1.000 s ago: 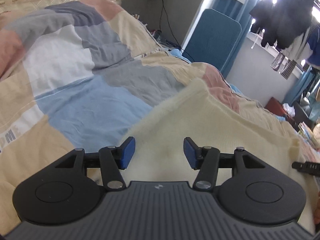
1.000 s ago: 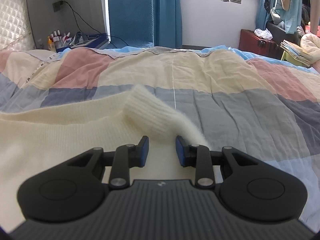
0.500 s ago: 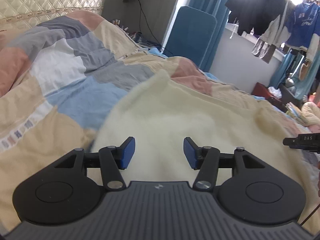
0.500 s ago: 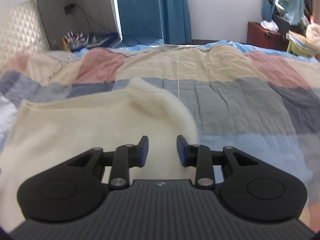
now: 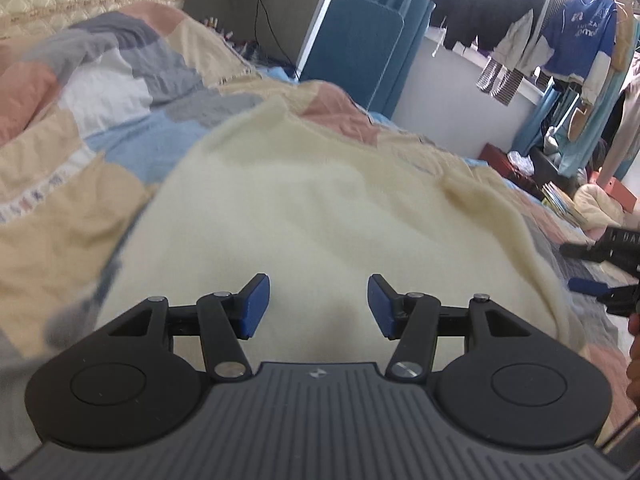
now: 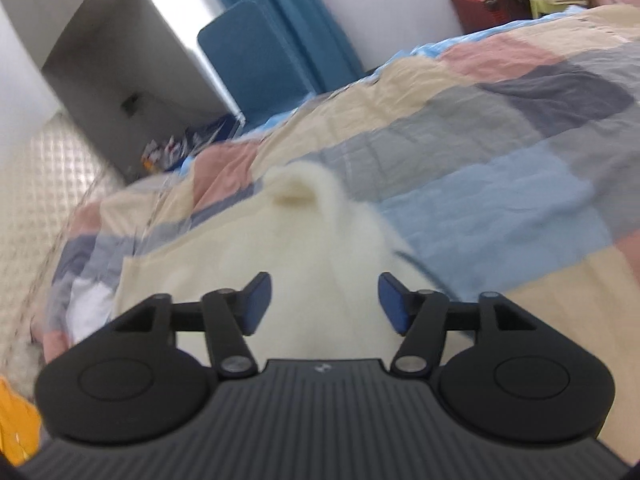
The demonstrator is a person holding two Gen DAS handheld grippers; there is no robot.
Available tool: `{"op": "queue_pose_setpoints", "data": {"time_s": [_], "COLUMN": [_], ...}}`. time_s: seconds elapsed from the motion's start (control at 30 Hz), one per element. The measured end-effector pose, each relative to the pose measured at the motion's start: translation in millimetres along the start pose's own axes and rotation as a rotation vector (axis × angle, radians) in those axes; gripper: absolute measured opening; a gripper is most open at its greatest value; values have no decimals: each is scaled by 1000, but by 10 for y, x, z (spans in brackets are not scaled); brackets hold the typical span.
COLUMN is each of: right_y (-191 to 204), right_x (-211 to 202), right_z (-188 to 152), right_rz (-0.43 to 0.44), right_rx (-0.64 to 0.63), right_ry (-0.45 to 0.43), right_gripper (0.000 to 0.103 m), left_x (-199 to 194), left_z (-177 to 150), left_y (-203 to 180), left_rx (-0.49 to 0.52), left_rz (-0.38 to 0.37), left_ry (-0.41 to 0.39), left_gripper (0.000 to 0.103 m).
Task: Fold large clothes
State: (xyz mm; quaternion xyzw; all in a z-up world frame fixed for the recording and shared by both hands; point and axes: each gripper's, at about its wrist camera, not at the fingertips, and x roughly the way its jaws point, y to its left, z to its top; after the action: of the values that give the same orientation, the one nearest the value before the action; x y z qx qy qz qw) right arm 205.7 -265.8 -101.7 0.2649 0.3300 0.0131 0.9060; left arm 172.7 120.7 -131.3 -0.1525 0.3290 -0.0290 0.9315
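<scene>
Cream knit is filling the middle of both wrist views: a fluffy sweater (image 5: 320,200) is lying spread on a patchwork quilt (image 5: 100,92) of peach, grey, blue and beige squares that is covering the bed. In the left wrist view the sweater's long axis is running away from the camera toward the blue padded panel (image 5: 352,44), narrowing to a blunt corner at its far end. In the right wrist view its far end is rising into a small rounded hump, and the rest is widening back under the tool.

The left gripper (image 5: 318,306) is hanging over the sweater with its 2 blue pads wide apart and nothing between them. The right gripper (image 6: 325,304) is likewise sitting over the knit; its jaws have just been opening, and the pads are now standing clear of the fabric, gripping nothing. That same gripper is also showing at the right edge of the left wrist view, beside the sweater's edge.

Dark and blue clothes (image 5: 576,36) are hanging by the window beyond the bed.
</scene>
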Motion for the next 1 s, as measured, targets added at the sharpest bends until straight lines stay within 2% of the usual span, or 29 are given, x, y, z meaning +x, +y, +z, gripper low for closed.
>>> {"op": "queue_pose_setpoints", "data": {"time_s": [0.07,0.13,0.27,0.37,0.47,0.5,0.57,0.63,0.67,0.7,1.0], "right_y": [-67,-126,-195,-115,-53,-37,-32,-65,-95,-118,-351], "right_x": [-33,-7,89,139,211,245,285,297,283,250,102], "right_z": [24,43,-8,-59,-116,-128,-134,-117,-102,-88,-16], "right_rz": [-35,-64,-61,-84,-131,-145,-178,-195,-194,-199,-214], "right_rx": [18,27,53,-4,-71,-89,-100,-78,-57,-40,119], "right_ry": [-21,-21,32,43,51,55,52,44,33,11,-64], "right_gripper": [70,71,71,72,70,68,55,30,24,13,8], "left_x": [-86,-199,-277,-285,-292,-300,-302,-283,-286,-289,-284], "left_z": [-48,-80,-137,-179,-164,-166,-158,-144,-144,-146,-142], "left_y": [15,110,354,465,473,465,444,417,417,417,429], "left_rx": [-10,-64,-186,-257,-259,-248,-227,-219,-220,-223,-238], "left_rz": [11,16,6,-16,-15,-11,-3,-1,-2,-4,-18], "left_ry": [2,-8,28,48,49,48,47,47,47,47,43], "left_gripper": [61,61,61,61,61,61,61,62,62,62,62]}}
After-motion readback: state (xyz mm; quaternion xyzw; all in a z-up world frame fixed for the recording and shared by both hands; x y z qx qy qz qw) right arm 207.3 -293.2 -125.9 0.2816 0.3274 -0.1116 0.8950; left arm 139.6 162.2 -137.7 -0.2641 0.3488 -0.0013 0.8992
